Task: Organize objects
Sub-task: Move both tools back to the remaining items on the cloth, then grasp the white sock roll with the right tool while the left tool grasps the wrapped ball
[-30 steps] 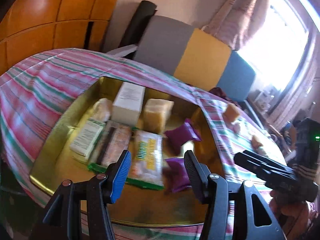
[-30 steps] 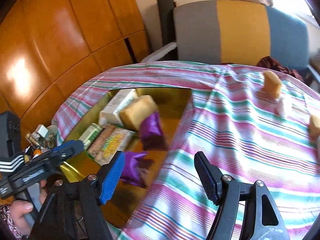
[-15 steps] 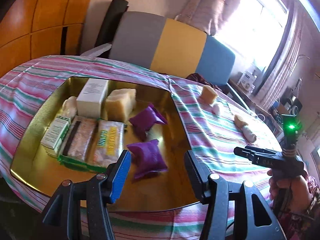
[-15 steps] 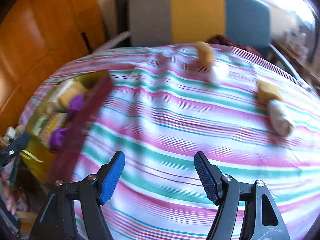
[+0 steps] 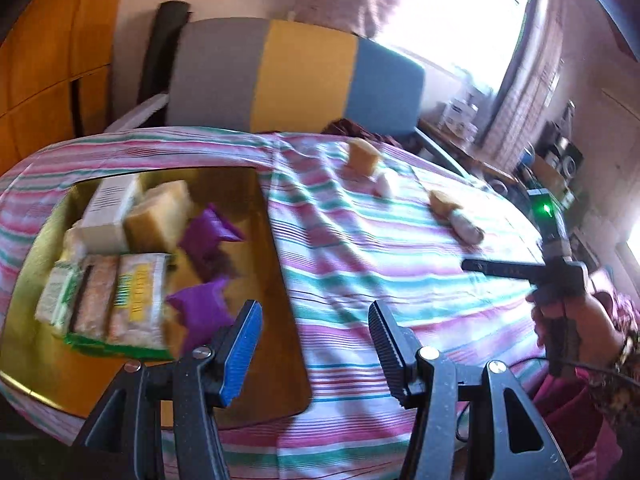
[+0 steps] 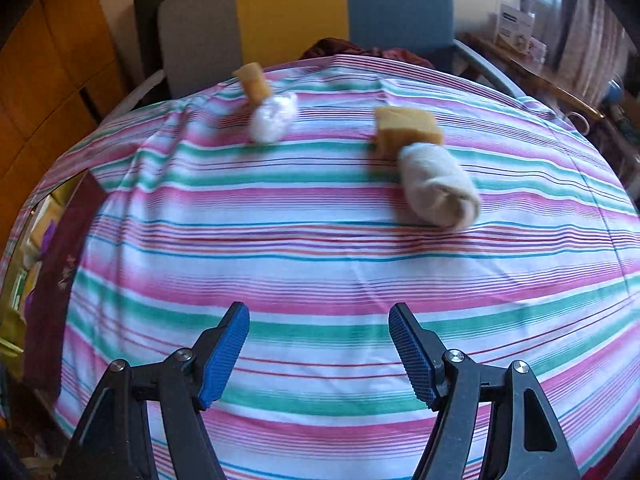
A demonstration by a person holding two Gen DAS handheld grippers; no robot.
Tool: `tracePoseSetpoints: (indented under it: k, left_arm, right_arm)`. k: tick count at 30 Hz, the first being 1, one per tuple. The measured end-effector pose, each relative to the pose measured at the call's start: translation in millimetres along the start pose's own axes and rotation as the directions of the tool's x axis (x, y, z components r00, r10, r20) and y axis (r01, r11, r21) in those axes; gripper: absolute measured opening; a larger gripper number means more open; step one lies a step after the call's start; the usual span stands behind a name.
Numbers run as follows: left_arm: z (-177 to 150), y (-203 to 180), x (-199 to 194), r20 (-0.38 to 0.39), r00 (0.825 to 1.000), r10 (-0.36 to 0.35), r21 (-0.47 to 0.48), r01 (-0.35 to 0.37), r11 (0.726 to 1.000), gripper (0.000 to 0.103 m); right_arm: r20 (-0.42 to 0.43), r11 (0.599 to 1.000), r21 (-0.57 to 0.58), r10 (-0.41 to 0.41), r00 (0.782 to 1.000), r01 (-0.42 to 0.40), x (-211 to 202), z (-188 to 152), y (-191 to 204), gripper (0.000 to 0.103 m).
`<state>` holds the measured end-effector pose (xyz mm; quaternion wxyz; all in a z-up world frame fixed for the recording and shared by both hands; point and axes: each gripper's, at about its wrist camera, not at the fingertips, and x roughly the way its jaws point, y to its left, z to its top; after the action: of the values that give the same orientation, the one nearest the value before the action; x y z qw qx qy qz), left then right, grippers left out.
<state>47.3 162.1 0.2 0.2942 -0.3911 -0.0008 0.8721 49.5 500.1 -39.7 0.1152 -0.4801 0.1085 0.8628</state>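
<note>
A gold tray point(image 5: 48, 364) at the table's left holds a white box point(image 5: 110, 208), a tan block point(image 5: 160, 216), two purple pouches point(image 5: 206, 232), and flat snack packets point(image 5: 120, 300). On the striped cloth lie two tan sponge blocks point(image 6: 406, 128) point(image 6: 253, 82), a rolled beige cloth point(image 6: 436, 186) and a white fluffy wad point(image 6: 274, 116). My left gripper point(image 5: 316, 344) is open and empty over the tray's right edge. My right gripper point(image 6: 320, 352) is open and empty above bare cloth, short of the rolled cloth. It also shows in the left wrist view point(image 5: 500, 268).
A chair point(image 5: 296, 76) with grey, yellow and blue panels stands behind the table. Wooden cabinets point(image 5: 52, 52) line the left wall. A bright window and cluttered shelves point(image 5: 560, 160) are at the right. The tray's dark red outer wall point(image 6: 60, 272) shows at left.
Both grippers have swung right, away from the tray toward the items on the cloth. The right gripper has moved closer to the rolled cloth and sponge. Both stay open and empty.
</note>
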Motion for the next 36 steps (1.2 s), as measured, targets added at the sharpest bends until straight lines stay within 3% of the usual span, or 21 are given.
tracePoseSetpoints:
  k: [8, 14, 21, 27, 36]
  left_arm:
    - [-0.9, -38.9, 19.5, -0.082, 0.995, -0.059, 0.089, 0.067, 0.994, 0.057]
    - [-1.9, -54.6, 26.9, -0.109, 0.992, -0.060, 0.126, 0.074, 0.989, 0.057]
    - [0.1, -66.7, 31.4, -0.125, 0.990, -0.059, 0.171, 0.080, 0.982, 0.057]
    - [10.6, -76.3, 48.3, -0.152, 0.986, -0.071, 0.161, 0.095, 0.982, 0.057]
    - [61.6, -107.6, 112.6, -0.127, 0.989, -0.080, 0.141, 0.098, 0.985, 0.057]
  right_arm:
    - [-0.031, 1.000, 0.019, -0.016, 0.999, 0.017, 2.8, 19.9, -35.9, 0.076]
    - [0.072, 0.998, 0.057, -0.038, 0.997, 0.034, 6.9, 52.5, -72.9, 0.081]
    - [0.147, 0.998, 0.055, -0.036, 0.988, 0.028, 34.1, 70.8, -82.8, 0.079]
    - [0.080, 0.997, 0.067, 0.028, 0.996, -0.034, 61.6, 72.9, -94.6, 0.058]
    - [-0.019, 0.974, 0.198, 0.117, 0.993, -0.111, 58.8, 69.5, -103.9, 0.055]
